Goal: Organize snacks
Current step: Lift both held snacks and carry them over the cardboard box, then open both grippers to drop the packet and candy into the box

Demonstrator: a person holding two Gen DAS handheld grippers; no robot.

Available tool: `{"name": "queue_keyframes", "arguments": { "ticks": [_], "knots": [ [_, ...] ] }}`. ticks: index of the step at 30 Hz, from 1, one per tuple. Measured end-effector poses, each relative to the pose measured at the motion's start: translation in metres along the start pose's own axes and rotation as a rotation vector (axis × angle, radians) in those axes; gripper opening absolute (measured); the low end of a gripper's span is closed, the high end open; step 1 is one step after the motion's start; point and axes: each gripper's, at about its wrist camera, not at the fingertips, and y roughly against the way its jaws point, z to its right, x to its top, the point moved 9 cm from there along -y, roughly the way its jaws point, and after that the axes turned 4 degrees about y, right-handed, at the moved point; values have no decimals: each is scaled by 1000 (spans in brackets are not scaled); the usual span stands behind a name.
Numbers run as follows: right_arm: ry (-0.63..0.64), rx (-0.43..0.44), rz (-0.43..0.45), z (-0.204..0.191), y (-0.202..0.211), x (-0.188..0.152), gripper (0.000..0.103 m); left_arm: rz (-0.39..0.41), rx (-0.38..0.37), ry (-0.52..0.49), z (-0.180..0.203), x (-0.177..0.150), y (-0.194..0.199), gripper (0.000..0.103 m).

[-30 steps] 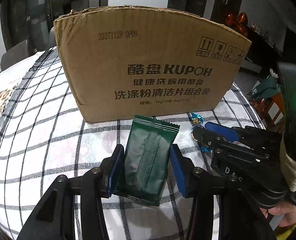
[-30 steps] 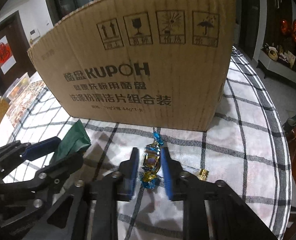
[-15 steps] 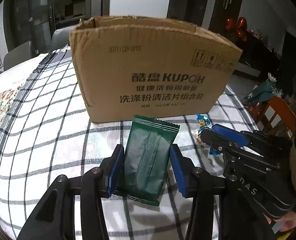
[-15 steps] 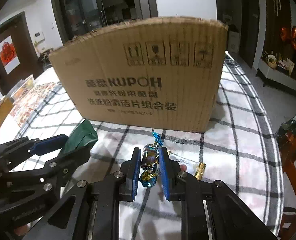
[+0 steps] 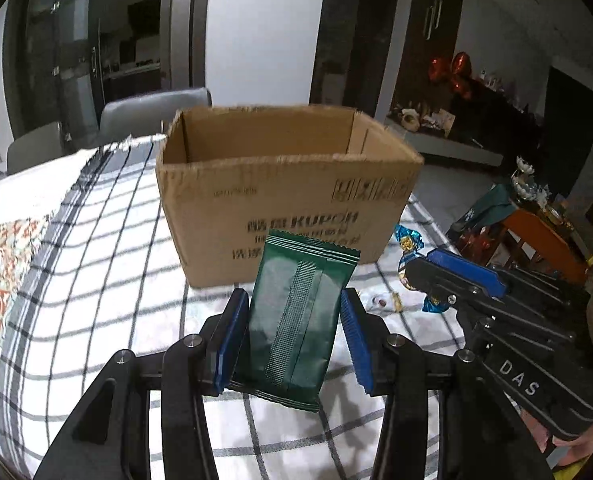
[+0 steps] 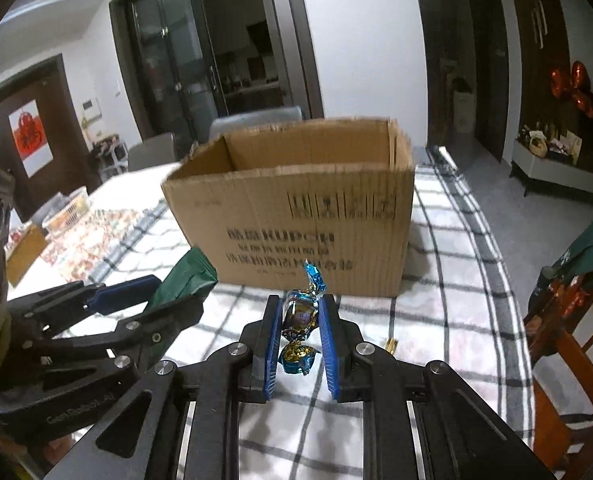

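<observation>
My left gripper (image 5: 294,304) is shut on a dark green snack packet (image 5: 296,320) and holds it raised above the checked tablecloth, in front of an open cardboard box (image 5: 288,184). My right gripper (image 6: 299,308) is shut on a blue and gold wrapped candy (image 6: 300,320), also lifted, in front of the same box (image 6: 296,208). In the left wrist view the right gripper (image 5: 420,276) shows at the right with the candy (image 5: 410,244). In the right wrist view the left gripper (image 6: 164,296) shows at the left with the green packet (image 6: 186,280).
The box's open top shows a bare inside wall. A small gold-tipped wrapped sweet (image 6: 390,345) lies on the cloth (image 6: 436,280) to the right of my right gripper. Grey chairs (image 5: 152,108) stand behind the table. A wooden chair (image 6: 568,320) stands at the right edge.
Both grippers have risen with their snacks; the box now appears lower and its open top shows. The right gripper closed tighter on the candy.
</observation>
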Motion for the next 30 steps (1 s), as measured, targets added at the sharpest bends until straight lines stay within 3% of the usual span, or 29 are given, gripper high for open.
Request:
{"name": "queue_keyframes", "arguments": {
  "ticks": [14,30],
  "knots": [
    [44,-8,131,-8,25,68,20,113,-2,-55,2,71,28,46],
    [105,-39,128,11,-19,126,20,155,25,-113,-10,143,-13,46]
  ]
}}
